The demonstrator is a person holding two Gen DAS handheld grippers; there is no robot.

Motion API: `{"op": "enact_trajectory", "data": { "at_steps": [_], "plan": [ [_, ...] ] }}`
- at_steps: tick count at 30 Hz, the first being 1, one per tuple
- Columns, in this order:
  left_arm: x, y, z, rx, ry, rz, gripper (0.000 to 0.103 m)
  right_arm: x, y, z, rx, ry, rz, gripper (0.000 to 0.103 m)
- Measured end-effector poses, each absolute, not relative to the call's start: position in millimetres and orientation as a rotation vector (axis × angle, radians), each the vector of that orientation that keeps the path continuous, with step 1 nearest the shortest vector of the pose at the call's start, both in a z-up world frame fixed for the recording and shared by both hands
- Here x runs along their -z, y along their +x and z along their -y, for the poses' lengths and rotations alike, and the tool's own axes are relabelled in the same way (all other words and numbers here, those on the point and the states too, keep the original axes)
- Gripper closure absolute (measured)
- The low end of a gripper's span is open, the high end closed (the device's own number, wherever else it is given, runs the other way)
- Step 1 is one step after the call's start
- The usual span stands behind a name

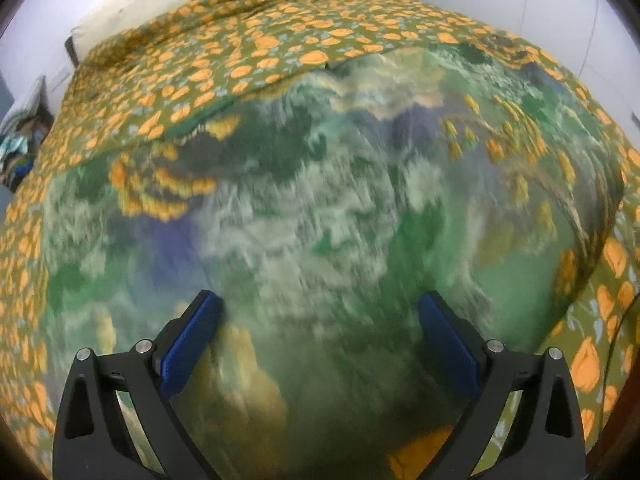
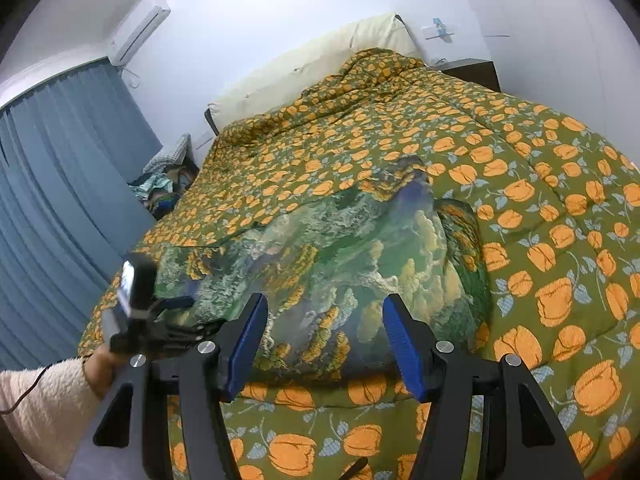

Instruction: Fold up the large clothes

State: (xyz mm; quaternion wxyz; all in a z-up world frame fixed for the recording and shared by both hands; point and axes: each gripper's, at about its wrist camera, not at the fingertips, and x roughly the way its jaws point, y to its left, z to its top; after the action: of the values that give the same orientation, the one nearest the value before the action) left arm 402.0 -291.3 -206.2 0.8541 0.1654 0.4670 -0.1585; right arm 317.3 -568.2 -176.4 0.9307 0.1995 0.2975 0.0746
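Observation:
A large green garment [image 2: 340, 264] printed with clouds, blue peaks and yellow trees lies spread flat on the bed. It fills most of the blurred left wrist view [image 1: 320, 208]. My left gripper [image 1: 320, 304] is open and empty, hovering close above the garment's near part; it also shows at the left of the right wrist view [image 2: 180, 304], over the garment's left edge. My right gripper [image 2: 324, 304] is open and empty, above the garment's near edge.
The bed is covered by an olive quilt [image 2: 540, 240] with orange flowers. A cream headboard [image 2: 320, 52] stands behind. Blue curtains [image 2: 52, 184] hang at left, with a pile of clothes [image 2: 164, 188] beside the bed. A dark nightstand [image 2: 472, 70] stands at the far right.

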Motion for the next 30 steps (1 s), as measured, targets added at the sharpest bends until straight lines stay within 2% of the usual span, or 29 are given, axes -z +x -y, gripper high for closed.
{"op": "enact_trajectory", "data": {
  "at_steps": [8,10,12,17,20,25,26,28,30],
  "plan": [
    [202.8,349.7,313.0,0.406,0.405,-0.978,0.003,209.6,312.2,585.4,-0.061,0.437,-0.665,0.042],
    [191.3,341.0,314.9,0.440,0.365,-0.951,0.003,217.1,312.3,594.3,-0.032,0.472,-0.679,0.031],
    [179.5,340.1,318.2,0.471,0.308,-0.919,0.003,223.6,313.3,603.4,-0.008,0.515,-0.687,0.023],
    [186.9,352.3,337.1,0.546,0.240,-0.904,0.003,241.7,332.5,625.4,0.001,0.668,-0.711,0.023],
    [223.4,360.6,358.1,0.557,0.328,-0.972,0.001,258.8,351.5,640.3,0.002,0.785,-0.739,0.022],
    [236.0,356.7,368.8,0.557,0.445,-0.963,0.001,292.8,381.6,649.9,-0.046,0.976,-0.762,0.023],
    [230.6,357.0,366.6,0.575,0.439,-0.975,0.001,294.4,384.5,649.1,-0.036,0.982,-0.754,0.024],
    [211.6,359.8,358.8,0.602,0.378,-0.996,0.003,287.5,383.8,645.1,-0.020,0.927,-0.737,0.046],
    [179.1,371.3,343.7,0.629,0.246,-1.009,0.004,264.3,377.3,633.9,-0.014,0.799,-0.692,0.061]
  ]
}}
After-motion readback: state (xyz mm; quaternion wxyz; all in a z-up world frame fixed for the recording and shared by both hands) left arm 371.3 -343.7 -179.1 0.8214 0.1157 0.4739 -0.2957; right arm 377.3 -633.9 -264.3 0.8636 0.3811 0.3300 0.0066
